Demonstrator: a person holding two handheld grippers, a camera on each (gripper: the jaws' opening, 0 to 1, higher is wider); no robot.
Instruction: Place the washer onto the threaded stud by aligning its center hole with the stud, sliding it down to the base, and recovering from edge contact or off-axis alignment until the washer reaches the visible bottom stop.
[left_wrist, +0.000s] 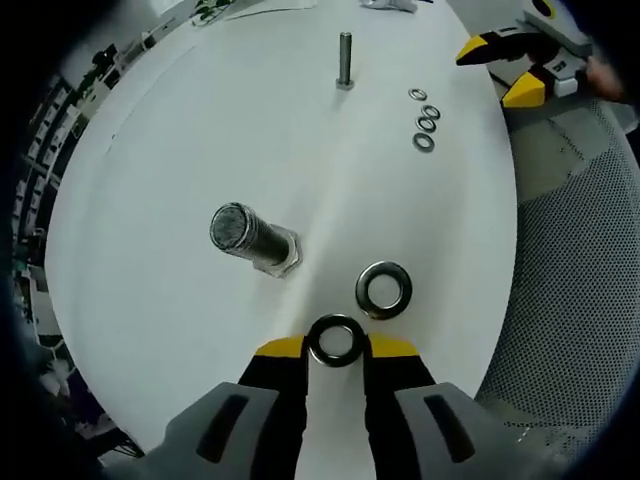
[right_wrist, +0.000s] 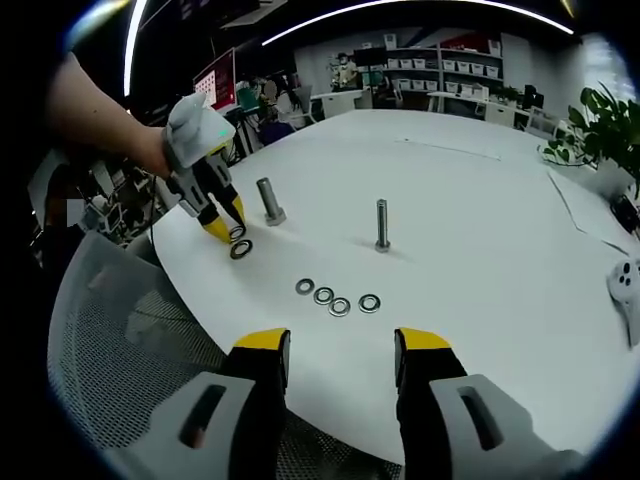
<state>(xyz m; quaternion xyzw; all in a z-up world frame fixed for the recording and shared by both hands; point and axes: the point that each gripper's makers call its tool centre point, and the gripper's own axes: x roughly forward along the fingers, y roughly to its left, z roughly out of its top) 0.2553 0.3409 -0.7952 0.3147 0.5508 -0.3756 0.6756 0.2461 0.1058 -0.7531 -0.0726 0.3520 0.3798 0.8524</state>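
Observation:
A large steel washer sits pinched between the yellow tips of my left gripper, low over the white round table. A second large washer lies flat just beyond it. The thick threaded stud stands on its hex base up and to the left of the held washer, apart from it. In the right gripper view the left gripper hovers beside that stud with the flat washer below it. My right gripper stands open at the table's near edge, holding nothing.
A thin upright bolt stands mid-table, with several small washers in a row near it. Grey mesh chairs hug the table edge. A plant and a white device sit at the right.

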